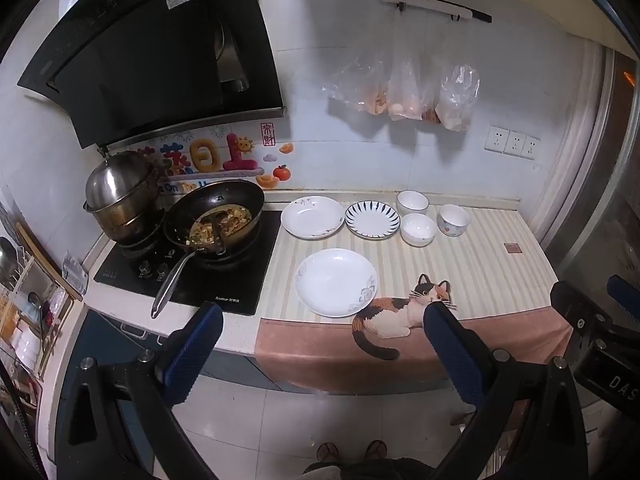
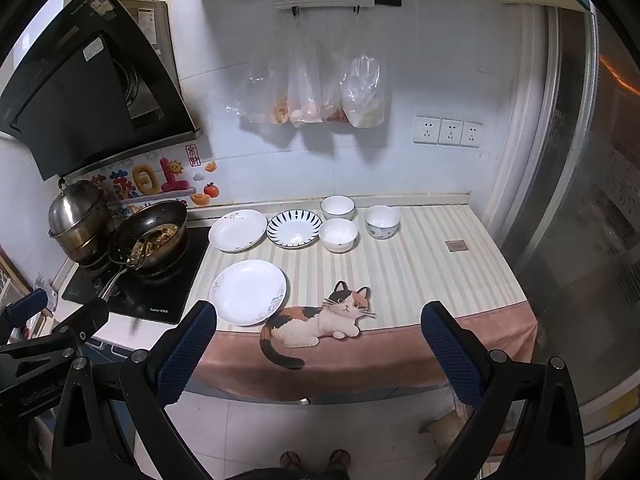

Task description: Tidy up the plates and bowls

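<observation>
Left gripper (image 1: 322,320) spread wide, holding nothing, short of the counter's front edge, right gripper (image 2: 318,318) likewise wide and empty, three plates (image 1: 336,282) and three bowls (image 1: 418,229) on the striped mat (image 1: 480,272), bowls toward its back edge.

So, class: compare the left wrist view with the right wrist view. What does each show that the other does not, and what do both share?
Only the left wrist view: a shelf with stacked white dishes at the far left, and the right hand-held gripper at its edge.

Only the right wrist view: the left hand-held gripper at its edge.

Both: three plates, three bowls, the cat-print mat, the wok, the steel pot, hanging bags, wall sockets.
</observation>
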The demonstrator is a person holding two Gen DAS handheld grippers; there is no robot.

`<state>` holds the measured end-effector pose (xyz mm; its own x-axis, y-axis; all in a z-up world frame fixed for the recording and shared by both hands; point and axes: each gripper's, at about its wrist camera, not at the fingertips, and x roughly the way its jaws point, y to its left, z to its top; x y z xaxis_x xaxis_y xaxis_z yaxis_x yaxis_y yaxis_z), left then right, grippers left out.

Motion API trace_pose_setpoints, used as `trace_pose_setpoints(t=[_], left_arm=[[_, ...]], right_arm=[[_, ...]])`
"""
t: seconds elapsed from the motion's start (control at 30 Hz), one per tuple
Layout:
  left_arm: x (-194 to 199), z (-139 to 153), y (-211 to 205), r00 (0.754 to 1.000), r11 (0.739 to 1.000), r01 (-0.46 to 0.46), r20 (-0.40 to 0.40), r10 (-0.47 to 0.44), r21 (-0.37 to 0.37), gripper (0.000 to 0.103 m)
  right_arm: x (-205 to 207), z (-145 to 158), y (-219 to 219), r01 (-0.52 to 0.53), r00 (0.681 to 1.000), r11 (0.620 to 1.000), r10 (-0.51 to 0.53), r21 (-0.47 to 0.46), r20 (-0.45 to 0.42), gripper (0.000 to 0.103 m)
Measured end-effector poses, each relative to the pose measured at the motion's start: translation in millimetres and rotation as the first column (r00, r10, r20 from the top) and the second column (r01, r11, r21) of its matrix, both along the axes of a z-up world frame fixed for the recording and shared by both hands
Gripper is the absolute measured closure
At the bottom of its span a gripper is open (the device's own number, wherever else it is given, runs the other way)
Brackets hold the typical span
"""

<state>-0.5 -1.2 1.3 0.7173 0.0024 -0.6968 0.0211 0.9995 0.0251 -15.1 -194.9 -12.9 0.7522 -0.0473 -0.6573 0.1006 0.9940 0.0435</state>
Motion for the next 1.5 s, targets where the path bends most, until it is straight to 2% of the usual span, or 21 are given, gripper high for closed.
trace_pose_setpoints(t=[1.5], left_arm=[[2.9, 6.1, 3.2, 1.000, 1.000, -0.003, 0.006, 0.003, -0.001, 0.000]], right_arm=[[8.4, 9.9, 3.3, -0.008, 1.000, 1.000, 0.008, 0.003, 0.009, 0.000]])
